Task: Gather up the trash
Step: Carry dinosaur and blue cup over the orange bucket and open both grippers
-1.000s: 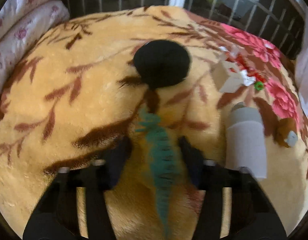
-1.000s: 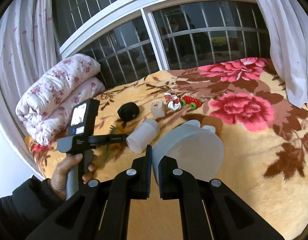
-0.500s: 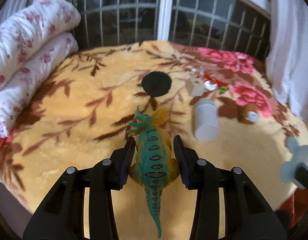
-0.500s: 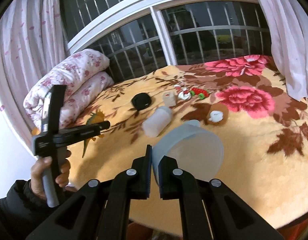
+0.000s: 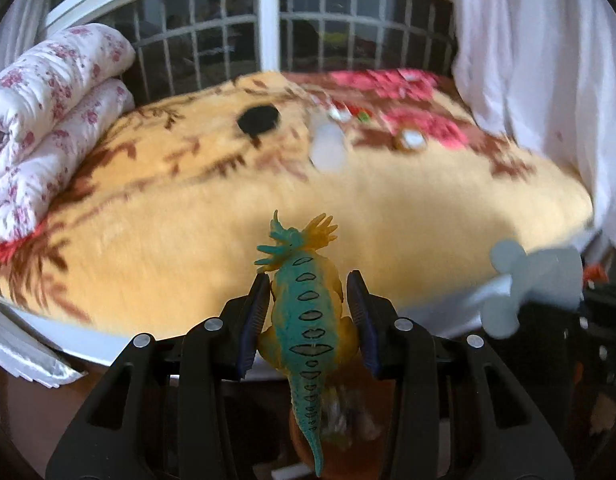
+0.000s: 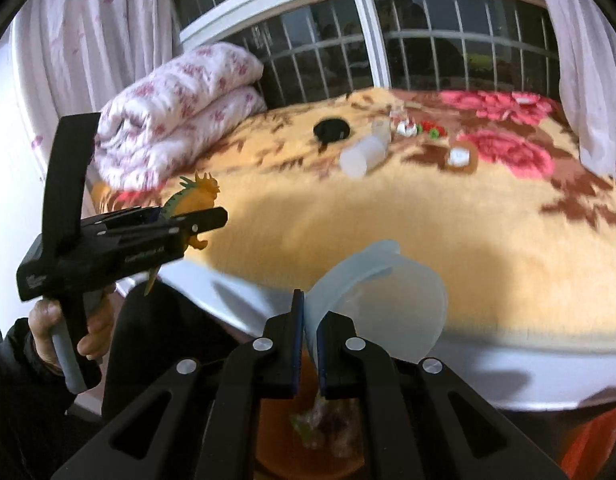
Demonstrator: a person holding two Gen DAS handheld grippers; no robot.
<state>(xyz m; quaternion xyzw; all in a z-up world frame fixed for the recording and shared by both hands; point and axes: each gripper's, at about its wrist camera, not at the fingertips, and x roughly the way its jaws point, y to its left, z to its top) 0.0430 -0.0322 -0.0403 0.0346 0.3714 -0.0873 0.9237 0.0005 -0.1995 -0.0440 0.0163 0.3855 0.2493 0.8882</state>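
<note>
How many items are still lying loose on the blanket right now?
5 that I can separate: black round object, white cup on its side, small white box, red-and-green clutter, brown-and-white piece. Blur may hide more.

Barred window (image 5: pixel 268 40), white curtains (image 5: pixel 540 80), floral bed blanket (image 6: pixel 388 220), floor apparently brown.

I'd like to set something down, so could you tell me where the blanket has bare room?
Free: the yellow blanket between its near edge and the white cup. Crowded: the far strip around the black disc.
</note>
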